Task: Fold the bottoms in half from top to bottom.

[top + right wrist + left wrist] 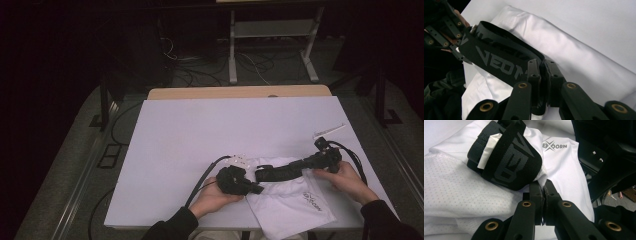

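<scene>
A white garment [292,202] lies at the table's near edge, with a grey logo [554,145] printed on it. Its black elastic waistband [509,162] carries grey lettering and a white tag. My left gripper [256,189] is shut, pinching the white fabric [544,187] right at the waistband's edge. My right gripper [261,175] reaches in from the right and is shut on the waistband [496,62], with the band's fold between its pads [543,75]. The tips of the two grippers sit close together over the garment [574,50]. A hand holds each gripper.
A thin white strip [328,131] lies near the table's right edge, and a small pale object [241,160] lies just beyond the left gripper. The white table [225,125] ends in a wooden strip [240,92] at the far side. Cables trail off both grippers.
</scene>
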The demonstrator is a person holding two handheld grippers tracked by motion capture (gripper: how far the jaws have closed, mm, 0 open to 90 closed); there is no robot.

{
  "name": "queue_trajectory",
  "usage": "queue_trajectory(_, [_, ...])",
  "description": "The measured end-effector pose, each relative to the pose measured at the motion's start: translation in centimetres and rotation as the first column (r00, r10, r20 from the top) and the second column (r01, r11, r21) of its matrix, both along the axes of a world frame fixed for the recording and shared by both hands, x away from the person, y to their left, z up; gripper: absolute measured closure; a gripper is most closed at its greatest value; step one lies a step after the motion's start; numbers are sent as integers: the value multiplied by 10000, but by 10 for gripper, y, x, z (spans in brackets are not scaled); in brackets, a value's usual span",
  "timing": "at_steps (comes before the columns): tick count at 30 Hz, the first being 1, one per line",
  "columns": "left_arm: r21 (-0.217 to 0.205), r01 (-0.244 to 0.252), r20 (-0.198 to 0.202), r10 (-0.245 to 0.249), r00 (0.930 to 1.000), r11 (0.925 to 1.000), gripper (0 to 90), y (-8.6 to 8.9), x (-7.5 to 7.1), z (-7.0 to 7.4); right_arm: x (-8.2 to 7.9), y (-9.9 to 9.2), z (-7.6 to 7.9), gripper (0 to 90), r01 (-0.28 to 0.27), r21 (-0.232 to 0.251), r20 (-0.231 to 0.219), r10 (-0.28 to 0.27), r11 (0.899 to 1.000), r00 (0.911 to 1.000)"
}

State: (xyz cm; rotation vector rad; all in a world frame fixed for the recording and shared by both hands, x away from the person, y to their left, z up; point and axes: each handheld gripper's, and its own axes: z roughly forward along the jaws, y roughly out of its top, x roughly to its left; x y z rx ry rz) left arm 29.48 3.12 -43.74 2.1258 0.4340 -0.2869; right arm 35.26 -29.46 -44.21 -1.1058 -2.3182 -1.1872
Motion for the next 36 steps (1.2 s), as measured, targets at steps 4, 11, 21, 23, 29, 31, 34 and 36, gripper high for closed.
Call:
queue_trajectory(4, [18, -13, 58, 13, 10000, 10000, 862, 0, 0, 0, -3, -3, 4, 828, -132, 153, 270, 128, 9998, 9996])
queue_trajectory(11, [238, -7, 368, -2, 9993, 9997, 661, -2, -4, 2, -12, -10, 14, 828, -574, 504, 831, 531, 9971, 9951])
queue_trajectory(21, [-229, -810, 317, 817, 9962, 9964, 418, 5, -1, 10, -20, -21, 24, 828, -752, 832, 1436, 627, 9937, 9876])
queue_trajectory(23, [-512, -1089, 306, 1105, 9934, 9927, 385, 8, 1, 13, -22, -20, 25, 828, -883, 851, 1464, 752, 9924, 9864])
queue_trajectory(29, [-1081, -1862, 234, 1897, 9816, 9766, 332, 20, 9, 19, -27, -18, 27, 828, -1331, 885, 1544, 1184, 9871, 9809])
queue_trajectory(31, [-1170, -2121, 313, 2171, 9757, 9702, 308, 24, 11, 21, -29, -18, 28, 828, -1563, 913, 1531, 1413, 9835, 9781])
queue_trajectory(34, [-1314, -2446, 325, 2507, 9675, 9607, 283, 29, 15, 21, -32, -18, 28, 827, -2032, 916, 1485, 1884, 9748, 9708])
queue_trajectory(36, [-1405, -2632, 298, 2698, 9624, 9545, 283, 33, 18, 22, -35, -18, 29, 827, -2307, 854, 1431, 2172, 9693, 9656])
